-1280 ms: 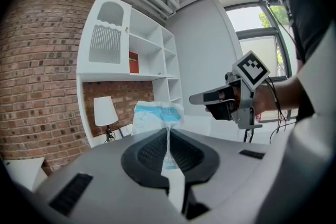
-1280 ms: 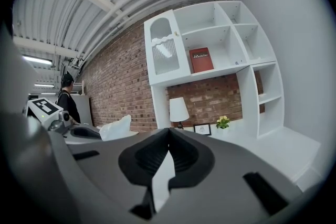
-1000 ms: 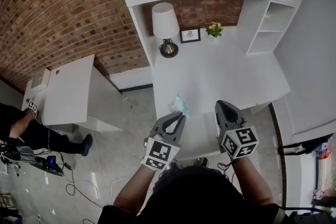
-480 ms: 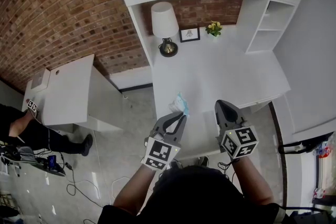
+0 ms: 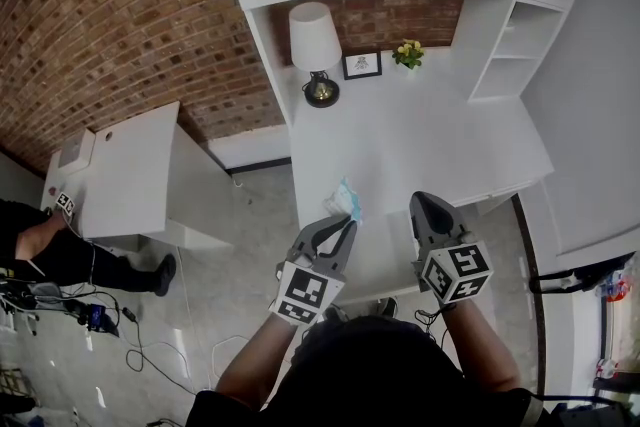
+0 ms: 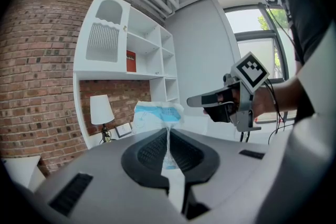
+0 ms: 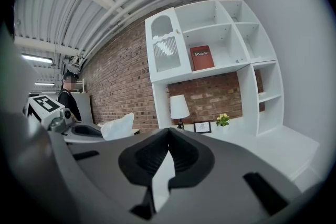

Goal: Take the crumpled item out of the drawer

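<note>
We had the crumpled item (image 5: pixel 343 201) pinched in our left gripper (image 5: pixel 345 224) fingers, lower centre of the head view over the table (image 5: pixel 440 130), right gripper (image 5: pixel 428 204) fingers shut empty; we judged removal done, next a set-down and release.

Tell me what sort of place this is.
Probably a staged home-office corner inside a lab or workshop: a white desk with shelves, a lamp and a framed picture against a brick wall, with loose cables on the floor.
</note>
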Motion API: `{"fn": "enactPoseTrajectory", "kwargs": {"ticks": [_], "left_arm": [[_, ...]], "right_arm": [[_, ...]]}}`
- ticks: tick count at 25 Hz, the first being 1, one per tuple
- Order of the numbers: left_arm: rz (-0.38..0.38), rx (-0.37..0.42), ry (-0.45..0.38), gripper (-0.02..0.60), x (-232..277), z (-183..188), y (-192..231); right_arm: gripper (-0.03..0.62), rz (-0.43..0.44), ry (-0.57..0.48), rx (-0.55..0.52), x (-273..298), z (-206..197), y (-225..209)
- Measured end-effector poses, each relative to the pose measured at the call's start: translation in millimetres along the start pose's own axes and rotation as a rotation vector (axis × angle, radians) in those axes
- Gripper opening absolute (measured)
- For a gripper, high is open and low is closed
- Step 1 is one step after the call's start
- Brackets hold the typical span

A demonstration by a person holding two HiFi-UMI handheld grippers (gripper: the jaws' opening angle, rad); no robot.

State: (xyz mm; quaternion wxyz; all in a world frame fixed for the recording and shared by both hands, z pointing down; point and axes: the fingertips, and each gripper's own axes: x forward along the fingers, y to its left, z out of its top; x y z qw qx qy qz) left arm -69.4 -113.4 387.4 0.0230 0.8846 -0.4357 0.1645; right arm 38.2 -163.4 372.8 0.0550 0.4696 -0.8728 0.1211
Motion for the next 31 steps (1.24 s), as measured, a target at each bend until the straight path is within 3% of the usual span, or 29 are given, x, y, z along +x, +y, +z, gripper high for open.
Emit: {"fn": "enactPoseTrajectory", "kwargs": {"ticks": [31], "left_arm": [[-0.009, -0.012, 0.002, 0.021, -0.9, -2.9, 5.9]], "right_arm": [[0.0, -0.001, -0.001, -0.005, 3.4, -3.8, 5.4]]}}
